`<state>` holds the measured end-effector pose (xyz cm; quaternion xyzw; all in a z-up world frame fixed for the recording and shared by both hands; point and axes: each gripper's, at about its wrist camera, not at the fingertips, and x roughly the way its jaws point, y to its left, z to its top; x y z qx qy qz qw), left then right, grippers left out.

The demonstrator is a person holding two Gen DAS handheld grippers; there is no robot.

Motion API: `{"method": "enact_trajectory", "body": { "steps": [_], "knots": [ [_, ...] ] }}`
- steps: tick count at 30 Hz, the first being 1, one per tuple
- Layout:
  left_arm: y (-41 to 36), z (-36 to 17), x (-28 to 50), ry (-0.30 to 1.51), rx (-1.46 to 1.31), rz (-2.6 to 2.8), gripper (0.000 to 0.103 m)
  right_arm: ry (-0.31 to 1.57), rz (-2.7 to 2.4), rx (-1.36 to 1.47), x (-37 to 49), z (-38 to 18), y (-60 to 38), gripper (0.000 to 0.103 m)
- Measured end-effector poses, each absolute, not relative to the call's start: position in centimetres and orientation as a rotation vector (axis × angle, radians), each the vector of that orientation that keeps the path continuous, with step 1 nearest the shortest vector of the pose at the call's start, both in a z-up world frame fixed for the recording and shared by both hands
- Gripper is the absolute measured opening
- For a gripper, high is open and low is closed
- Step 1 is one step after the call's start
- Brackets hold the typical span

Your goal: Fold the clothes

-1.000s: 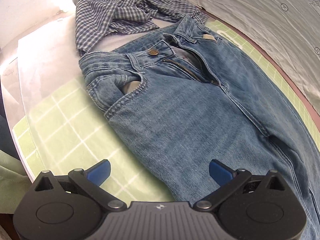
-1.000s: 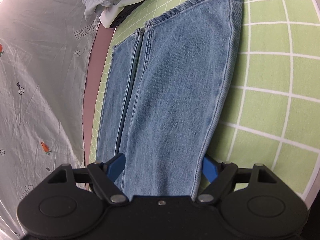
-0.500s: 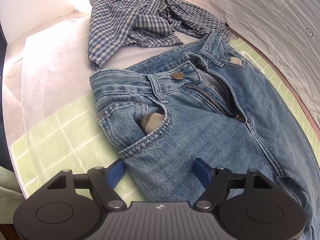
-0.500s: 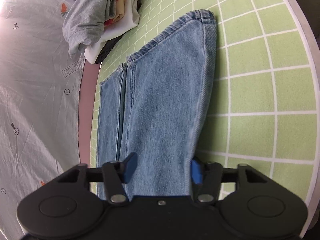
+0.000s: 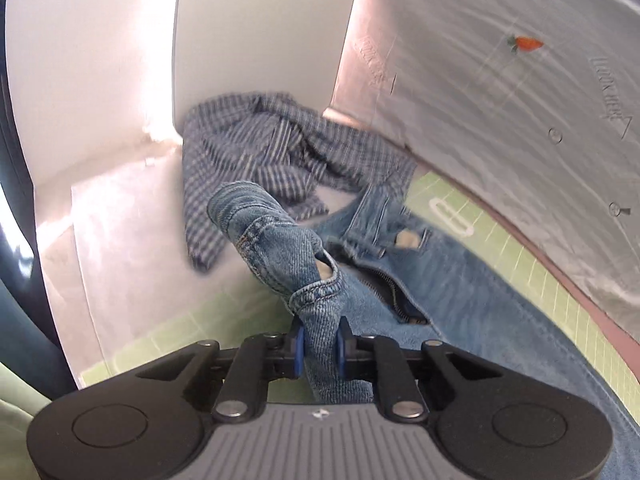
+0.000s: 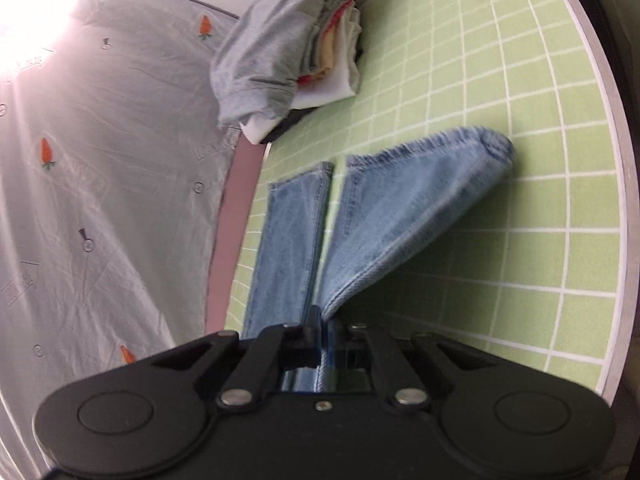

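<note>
A pair of blue jeans (image 5: 460, 288) lies on a green grid mat (image 5: 560, 276). My left gripper (image 5: 319, 346) is shut on the jeans' near hip edge by the pocket and holds it lifted, so the waistband side hangs up off the mat. In the right wrist view my right gripper (image 6: 322, 334) is shut on the outer edge of the near trouser leg (image 6: 400, 216), which is raised and tilted. The far leg (image 6: 292, 240) lies flat on the mat (image 6: 500, 208).
A crumpled blue checked shirt (image 5: 256, 152) lies beyond the waistband against a white wall. A stack of folded clothes (image 6: 288, 52) sits at the mat's far end. A grey carrot-print sheet (image 6: 100, 184) borders the mat. The table edge (image 6: 612, 200) runs on the right.
Both grippers closed on the jeans and lifted: the left took the hip edge, the right took the near leg's edge. Both raised parts have come off the mat.
</note>
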<state>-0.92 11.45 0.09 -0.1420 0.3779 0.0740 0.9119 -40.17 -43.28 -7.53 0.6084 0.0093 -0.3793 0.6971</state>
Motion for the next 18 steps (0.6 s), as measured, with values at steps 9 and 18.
{"method": "enact_trajectory", "body": {
  "steps": [9,18],
  "knots": [
    [9.4,0.0,-0.4,0.735,-0.285,0.220,0.016,0.037,-0.778,1.270,-37.9,-5.5,-45.4,0.003],
    [6.1,2.0,4.0,0.644,-0.321,0.193,0.016,0.109,-0.706,1.060,-31.4,-2.0,-49.9,0.003]
  ]
}}
